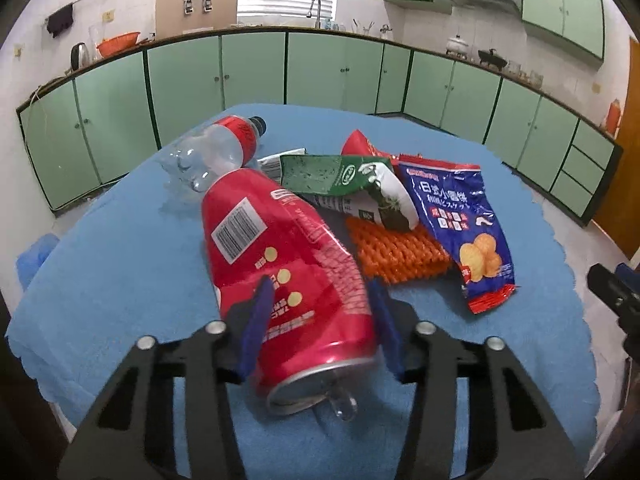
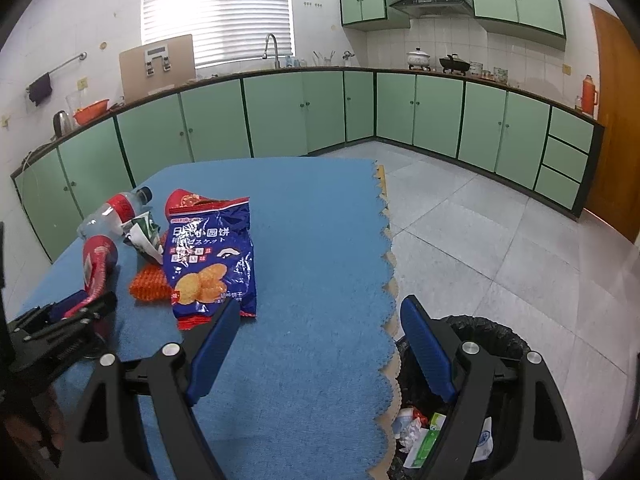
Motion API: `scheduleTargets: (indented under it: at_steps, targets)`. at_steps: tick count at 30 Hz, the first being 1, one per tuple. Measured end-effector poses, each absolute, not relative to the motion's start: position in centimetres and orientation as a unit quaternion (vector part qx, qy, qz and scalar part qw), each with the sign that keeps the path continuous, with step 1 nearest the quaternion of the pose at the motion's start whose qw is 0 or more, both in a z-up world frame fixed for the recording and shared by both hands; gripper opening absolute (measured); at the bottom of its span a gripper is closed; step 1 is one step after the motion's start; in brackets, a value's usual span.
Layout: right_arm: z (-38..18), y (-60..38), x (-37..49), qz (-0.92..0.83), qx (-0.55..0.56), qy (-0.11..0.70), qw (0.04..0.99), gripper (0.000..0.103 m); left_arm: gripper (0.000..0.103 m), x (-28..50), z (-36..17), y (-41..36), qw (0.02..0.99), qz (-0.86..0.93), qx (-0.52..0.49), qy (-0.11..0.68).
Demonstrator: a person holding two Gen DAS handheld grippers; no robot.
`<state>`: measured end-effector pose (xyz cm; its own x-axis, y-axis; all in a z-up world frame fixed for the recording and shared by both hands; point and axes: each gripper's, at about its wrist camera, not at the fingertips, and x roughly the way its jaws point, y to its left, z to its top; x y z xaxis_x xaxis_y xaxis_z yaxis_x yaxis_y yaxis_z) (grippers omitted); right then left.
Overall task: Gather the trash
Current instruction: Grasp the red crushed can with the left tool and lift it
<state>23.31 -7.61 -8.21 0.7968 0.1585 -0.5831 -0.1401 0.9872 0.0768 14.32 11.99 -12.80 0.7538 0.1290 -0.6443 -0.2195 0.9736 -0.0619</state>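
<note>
The red can (image 1: 292, 280) lies on its side near the bench's (image 1: 120, 240) front edge in the left wrist view, our left gripper (image 1: 320, 300) jaws clamped on its body; we should hold firm before lifting. In the right wrist view, our right gripper (image 2: 316, 316) jaws stand apart over the bench's right edge, beside the bin (image 2: 500, 332).

Both wrist views face the kitchen cabinets (image 1: 256, 76), sharing the table (image 2: 312, 240).

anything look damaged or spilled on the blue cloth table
Yes. The red aluminium can between the left gripper's blue pads is dented and creased along its side. Beside the clear plastic bottle, a wet patch darkens the cloth.
</note>
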Motion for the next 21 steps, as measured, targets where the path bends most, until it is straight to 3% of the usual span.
scheduleTargets:
  at_steps: [11,21]
  targets:
    - [-8.1,-7.5,23.3,0.077,0.014,0.308,0.948,0.081,0.025,11.0,-10.7,15.2,0.935,0.083,-0.114,0.324]
    - [-7.8,-6.3,23.1,0.088,0.004,0.306,0.948,0.081,0.025,13.0,-11.2,18.5,0.92,0.109,-0.148,0.345]
